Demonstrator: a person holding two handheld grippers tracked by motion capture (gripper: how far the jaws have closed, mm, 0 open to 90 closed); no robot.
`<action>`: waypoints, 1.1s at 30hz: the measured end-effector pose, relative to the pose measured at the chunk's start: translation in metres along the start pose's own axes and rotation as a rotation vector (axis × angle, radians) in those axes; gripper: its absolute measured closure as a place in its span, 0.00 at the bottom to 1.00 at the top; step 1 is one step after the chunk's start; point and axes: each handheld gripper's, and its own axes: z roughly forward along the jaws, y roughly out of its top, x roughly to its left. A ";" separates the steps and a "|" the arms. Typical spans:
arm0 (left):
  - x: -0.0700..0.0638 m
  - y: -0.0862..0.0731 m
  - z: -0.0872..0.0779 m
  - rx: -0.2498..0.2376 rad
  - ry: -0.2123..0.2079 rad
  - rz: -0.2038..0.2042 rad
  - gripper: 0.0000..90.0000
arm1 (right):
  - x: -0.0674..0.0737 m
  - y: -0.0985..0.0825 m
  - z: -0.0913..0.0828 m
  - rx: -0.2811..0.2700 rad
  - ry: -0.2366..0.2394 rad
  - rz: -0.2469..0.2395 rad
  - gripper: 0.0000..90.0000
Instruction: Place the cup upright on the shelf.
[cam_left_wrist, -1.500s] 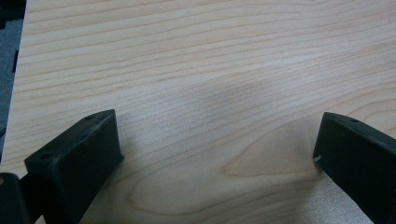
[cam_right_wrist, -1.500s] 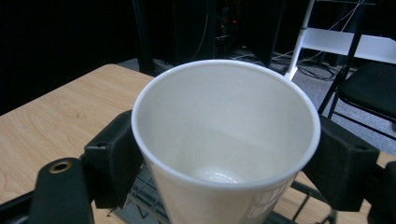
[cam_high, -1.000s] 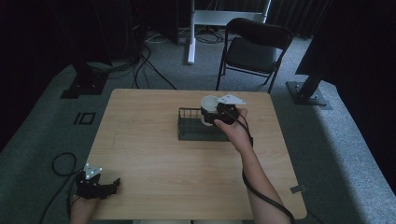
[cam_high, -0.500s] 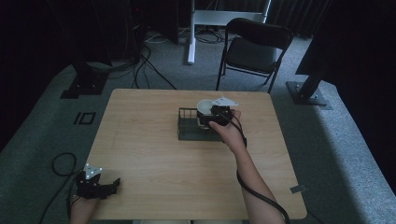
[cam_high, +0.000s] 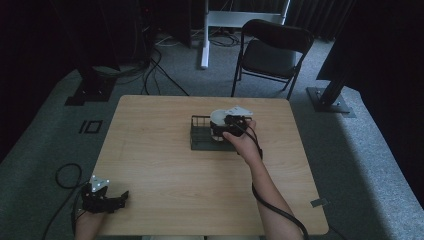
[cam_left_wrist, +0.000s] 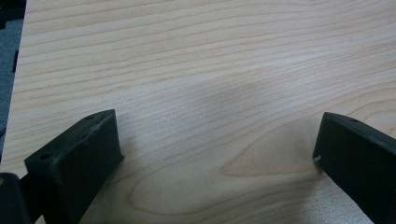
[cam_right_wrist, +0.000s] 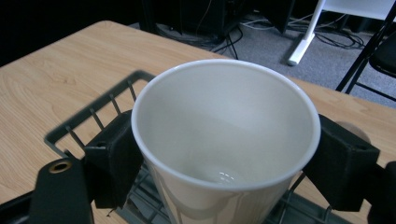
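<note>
Gripping an empty white cup (cam_right_wrist: 224, 140) over the wire rack (cam_high: 200, 135), right gripper (cam_right_wrist: 224, 158) clenched.

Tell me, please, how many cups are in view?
1. A white cup is held between the right gripper's jaws, over the black wire rack on the table. The rack may hide others.

wooden table (cam_high: 165, 165), folding chair (cam_high: 272, 50), floor cables (cam_high: 160, 60)

Dim, dark surroundings; soft shadows fall on the evenly lit table (cam_high: 165, 165).
</note>
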 end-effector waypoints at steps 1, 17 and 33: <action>0.000 0.000 0.000 0.000 0.000 0.000 0.01 | -0.001 -0.001 0.000 -0.003 0.001 0.002 0.22; 0.000 0.000 0.000 0.000 0.000 0.000 0.01 | -0.008 -0.006 -0.003 -0.025 -0.013 -0.023 0.21; 0.000 0.000 0.000 0.000 0.000 0.000 0.01 | -0.012 -0.006 -0.019 -0.047 -0.015 -0.028 0.14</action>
